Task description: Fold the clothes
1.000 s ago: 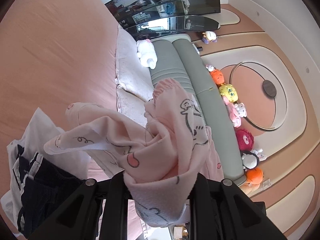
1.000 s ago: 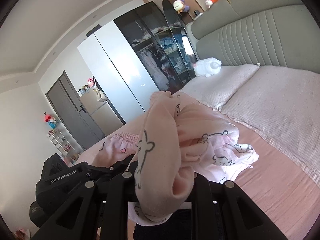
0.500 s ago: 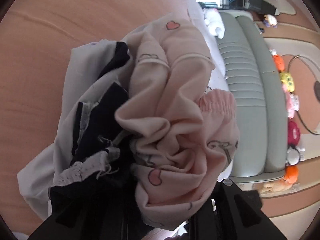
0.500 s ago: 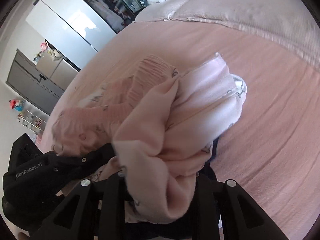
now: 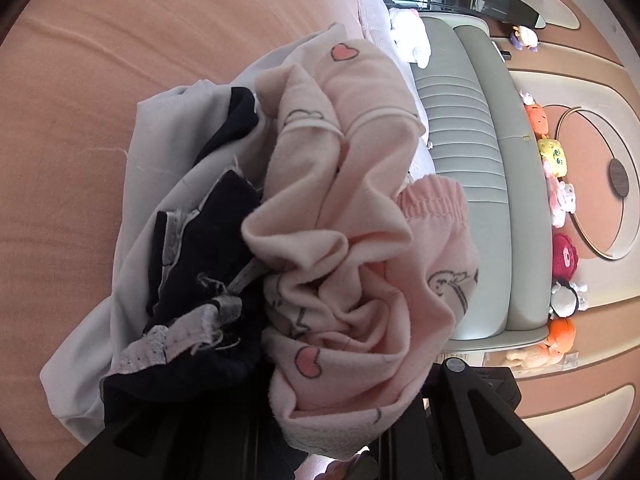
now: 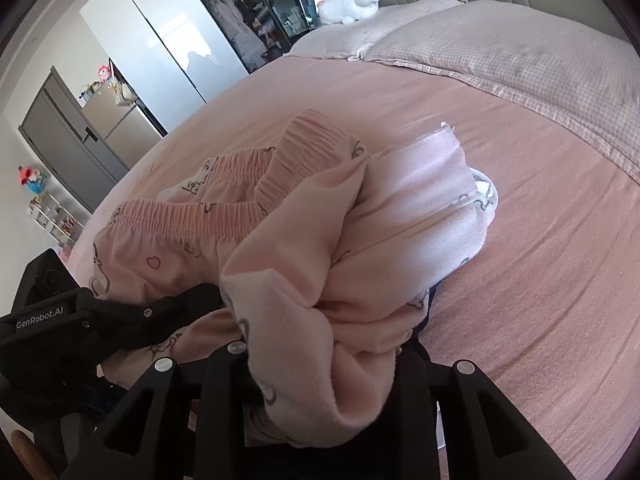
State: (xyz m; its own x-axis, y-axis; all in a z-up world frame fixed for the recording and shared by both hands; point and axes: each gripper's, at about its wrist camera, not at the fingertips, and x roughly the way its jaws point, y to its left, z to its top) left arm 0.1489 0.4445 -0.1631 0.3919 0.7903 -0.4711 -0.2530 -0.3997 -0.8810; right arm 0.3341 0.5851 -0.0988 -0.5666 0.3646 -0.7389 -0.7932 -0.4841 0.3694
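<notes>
A crumpled pink garment (image 5: 352,240) printed with hearts and line drawings lies bunched on a pile on the bed. My left gripper (image 5: 324,420) is shut on its near folds, and the cloth hides the fingertips. Under it on the left lie a dark navy garment (image 5: 208,248) and a white garment (image 5: 172,152). In the right wrist view the pink garment (image 6: 320,248) rests on the sheet with its elastic waistband to the left. My right gripper (image 6: 316,364) is shut on a thick fold. The left gripper (image 6: 192,304) clamps the same cloth from the left.
The pink bed sheet (image 6: 540,240) spreads wide to the right of the pile. Two pillows (image 6: 500,52) and a white plush toy (image 6: 348,6) lie at the head. A grey headboard (image 5: 472,160) carries a row of plush toys (image 5: 556,160). A wardrobe (image 6: 180,40) stands beyond the bed.
Both grippers came down with the pink garment from the air onto the pile on the bed. Over the last half second it has settled and spread a little.
</notes>
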